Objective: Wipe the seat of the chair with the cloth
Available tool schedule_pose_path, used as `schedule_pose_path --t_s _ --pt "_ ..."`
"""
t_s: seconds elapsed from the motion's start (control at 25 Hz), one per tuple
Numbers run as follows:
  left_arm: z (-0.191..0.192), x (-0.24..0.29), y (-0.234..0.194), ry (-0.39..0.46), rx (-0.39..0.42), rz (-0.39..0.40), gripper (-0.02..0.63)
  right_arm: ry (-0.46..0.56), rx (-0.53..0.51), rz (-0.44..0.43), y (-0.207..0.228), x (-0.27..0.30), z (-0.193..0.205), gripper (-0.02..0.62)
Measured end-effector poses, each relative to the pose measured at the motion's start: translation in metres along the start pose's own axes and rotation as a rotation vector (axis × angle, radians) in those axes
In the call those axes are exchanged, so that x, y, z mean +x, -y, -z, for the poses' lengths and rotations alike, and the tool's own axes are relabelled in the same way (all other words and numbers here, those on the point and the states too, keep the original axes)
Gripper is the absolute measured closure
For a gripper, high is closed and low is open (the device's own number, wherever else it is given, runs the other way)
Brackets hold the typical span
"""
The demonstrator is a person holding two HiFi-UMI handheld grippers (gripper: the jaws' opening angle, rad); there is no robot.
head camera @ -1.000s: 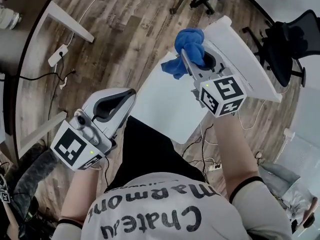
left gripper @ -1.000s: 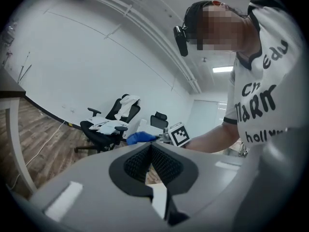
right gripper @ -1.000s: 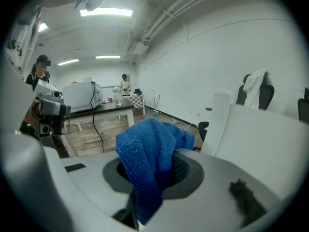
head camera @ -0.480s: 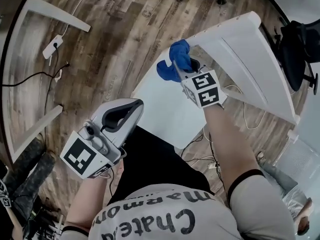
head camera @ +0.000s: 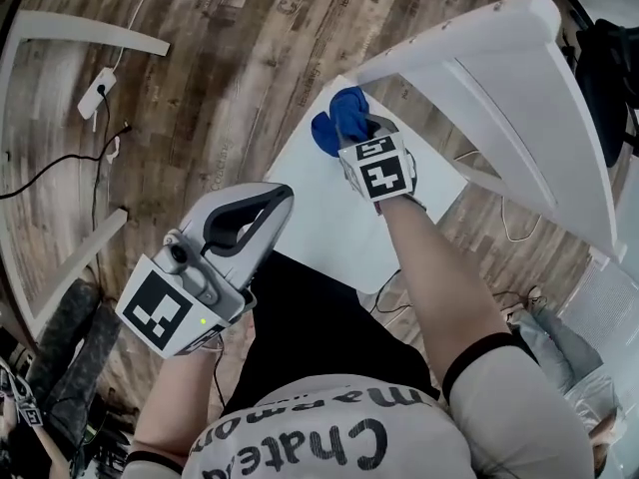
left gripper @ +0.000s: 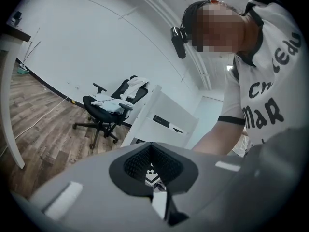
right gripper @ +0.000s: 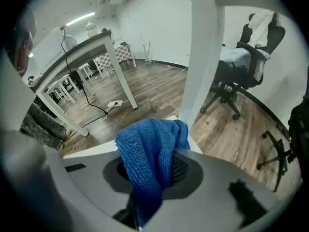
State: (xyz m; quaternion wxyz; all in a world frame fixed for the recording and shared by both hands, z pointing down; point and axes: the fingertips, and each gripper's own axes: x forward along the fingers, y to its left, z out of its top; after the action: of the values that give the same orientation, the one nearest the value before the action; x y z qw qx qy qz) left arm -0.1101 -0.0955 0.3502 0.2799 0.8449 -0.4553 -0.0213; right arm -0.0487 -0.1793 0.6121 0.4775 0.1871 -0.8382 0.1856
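Bare stretch of white seat (head camera: 319,218) open toward the near edge, below right gripper (head camera: 351,128) clamped on cloth (head camera: 329,128). Closed off on the right by slatted backrest (head camera: 499,78), close beside that gripper. Near-left corner narrowed by left gripper (head camera: 285,196), jaws together. Open wood floor (head camera: 220,78) left of seat; power strip (head camera: 96,94), cable (head camera: 50,173) and table leg (head camera: 90,30) well apart.
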Motion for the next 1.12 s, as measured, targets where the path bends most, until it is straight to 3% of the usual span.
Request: schedule_pose_path --t_s 0.32,0.6,1.12 --pt "0.017 0.014 0.007 -0.042 -0.018 0.028 0.621 -0.06 -0.077 -0.011 -0.001 0.01 0.005 0.5" --pt "0.011 0.024 0.017 -0.051 -0.001 0.059 0.621 0.004 0.101 0.06 0.023 -0.006 0.022 0.502" --pt "0.024 0.058 0.056 -0.097 0.033 0.133 0.621 0.039 0.317 0.227 0.086 -0.072 0.127 0.503"
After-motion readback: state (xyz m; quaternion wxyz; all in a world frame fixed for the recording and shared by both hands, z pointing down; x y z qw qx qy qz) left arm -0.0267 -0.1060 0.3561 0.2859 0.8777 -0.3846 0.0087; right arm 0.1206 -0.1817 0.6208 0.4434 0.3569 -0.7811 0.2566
